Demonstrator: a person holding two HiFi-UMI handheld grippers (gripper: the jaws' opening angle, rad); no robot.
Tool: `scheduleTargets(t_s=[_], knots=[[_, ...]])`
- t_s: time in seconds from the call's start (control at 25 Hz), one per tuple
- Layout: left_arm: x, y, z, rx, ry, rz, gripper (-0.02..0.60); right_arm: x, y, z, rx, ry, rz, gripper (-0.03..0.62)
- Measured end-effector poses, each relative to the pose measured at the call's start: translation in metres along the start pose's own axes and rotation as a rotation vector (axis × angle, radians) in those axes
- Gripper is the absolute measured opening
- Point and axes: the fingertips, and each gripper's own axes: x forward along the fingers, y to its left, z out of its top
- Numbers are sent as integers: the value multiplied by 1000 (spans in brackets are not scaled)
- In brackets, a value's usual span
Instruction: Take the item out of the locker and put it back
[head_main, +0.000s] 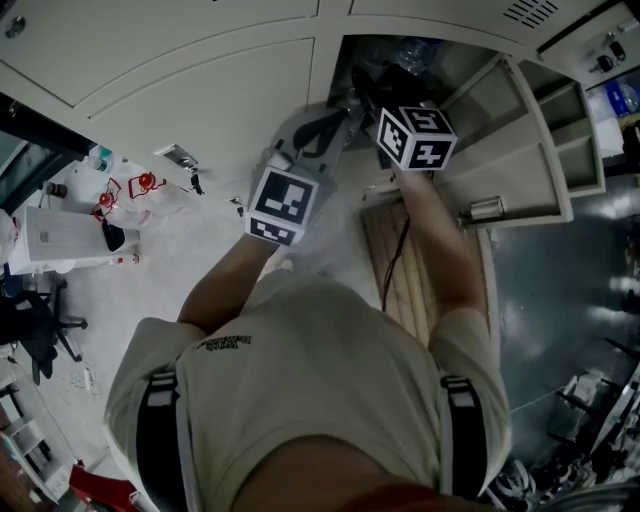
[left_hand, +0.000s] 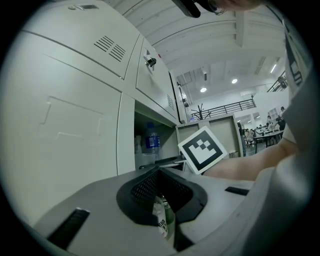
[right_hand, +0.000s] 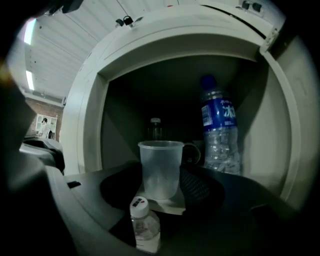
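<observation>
Closest to you, a small clear plastic bottle with a white cap (right_hand: 145, 225) sits in the throat of your right claw (right_hand: 162, 176). That claw's pads grasp the sides of a translucent plastic cup (right_hand: 160, 165), which stands upright at the front of the open cream metal locker (right_hand: 89, 125). A tall clear water bottle with a blue label (right_hand: 219, 131) stands behind and to the right, apart from the cup, while your left claw (left_hand: 159, 174) is clenched on nothing outside the locker.
</observation>
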Motion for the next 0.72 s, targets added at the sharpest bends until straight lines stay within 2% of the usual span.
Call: scheduleTargets(t_s=[0.4, 0.72], knots=[[-20, 4, 29, 42, -47, 23, 14, -77, 17, 48, -38, -110, -8, 241], [-45, -7, 60, 81, -96, 0, 14, -149, 41, 70, -87, -172, -26, 241]])
